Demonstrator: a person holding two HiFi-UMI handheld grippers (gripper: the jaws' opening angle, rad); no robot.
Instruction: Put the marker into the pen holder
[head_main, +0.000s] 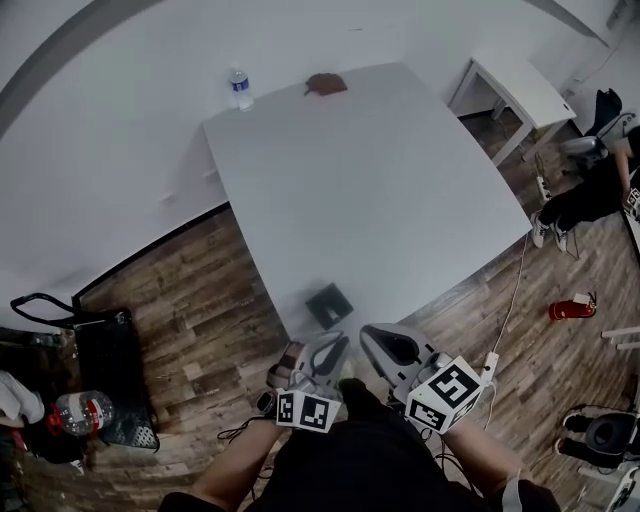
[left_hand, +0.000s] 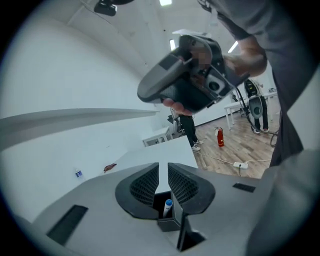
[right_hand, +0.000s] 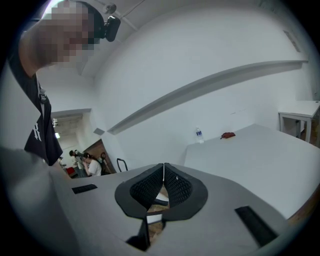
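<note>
A black square pen holder (head_main: 328, 304) stands on the white table (head_main: 400, 190) near its front edge. In the left gripper view, a white marker (left_hand: 168, 205) with a blue cap stands inside the pen holder (left_hand: 167, 221), seen through the gap low between the jaws. My left gripper (head_main: 338, 345) (left_hand: 163, 167) hangs just in front of and above the holder, its jaws a little apart and nothing pressed between them. My right gripper (head_main: 375, 338) (right_hand: 163, 166) is beside it to the right, jaws closed tip to tip and empty.
A water bottle (head_main: 239, 88) and a brown object (head_main: 326, 84) sit at the table's far edge. A second white table (head_main: 520, 85) stands at the back right. A red fire extinguisher (head_main: 571, 309), a power strip (head_main: 490, 362) and a black bag (head_main: 110, 370) lie on the wood floor.
</note>
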